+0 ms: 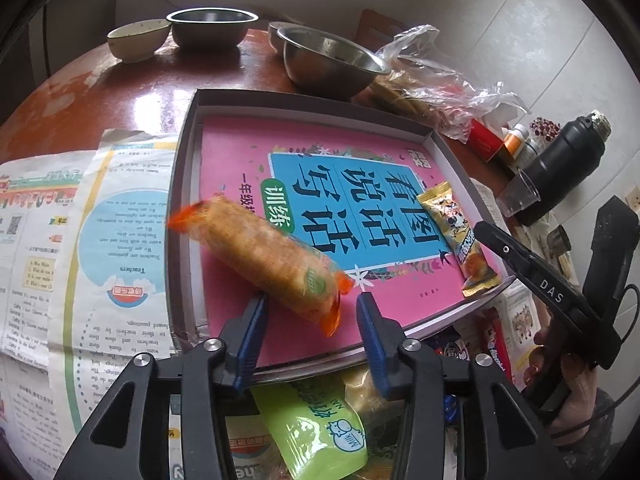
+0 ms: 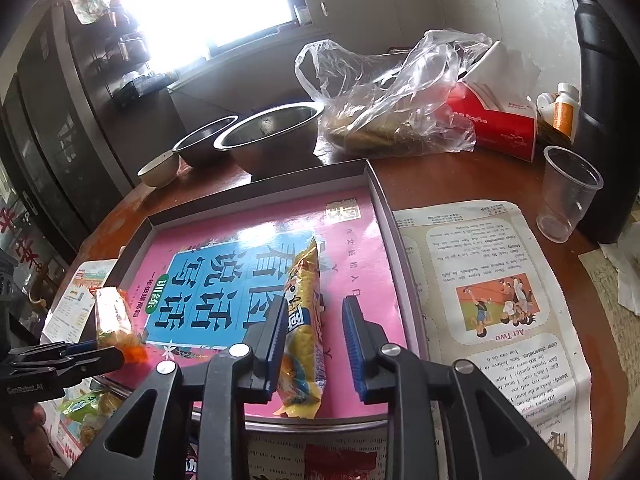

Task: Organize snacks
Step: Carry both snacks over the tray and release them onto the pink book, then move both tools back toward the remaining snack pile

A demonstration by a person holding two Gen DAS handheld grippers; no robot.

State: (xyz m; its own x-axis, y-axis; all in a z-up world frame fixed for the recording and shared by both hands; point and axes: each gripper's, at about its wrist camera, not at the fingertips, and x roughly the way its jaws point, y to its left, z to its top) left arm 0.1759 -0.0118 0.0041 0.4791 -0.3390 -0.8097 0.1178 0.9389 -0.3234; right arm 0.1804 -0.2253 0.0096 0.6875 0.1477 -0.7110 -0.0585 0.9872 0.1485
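Left wrist: red-brown table (image 1: 132,92) w/ newspaper (image 1: 80,240), tray (image 1: 188,168); both tongs apart.

The right gripper (image 2: 314,332) is hovering, jaws apart, around a yellow snack packet (image 2: 302,320) lying in the shallow tray (image 2: 384,200) (pink book inside).

Two snack packs in the shallow grey tray (image 1: 192,128)

An orange-ended cracker sleeve (image 1: 268,264), blurred, lies diagonally at the tray's lower left in the left wrist view; a yellow printed snack bar (image 2: 304,320) lies lengthwise along its right side, both on the pink book cover (image 1: 240,148).
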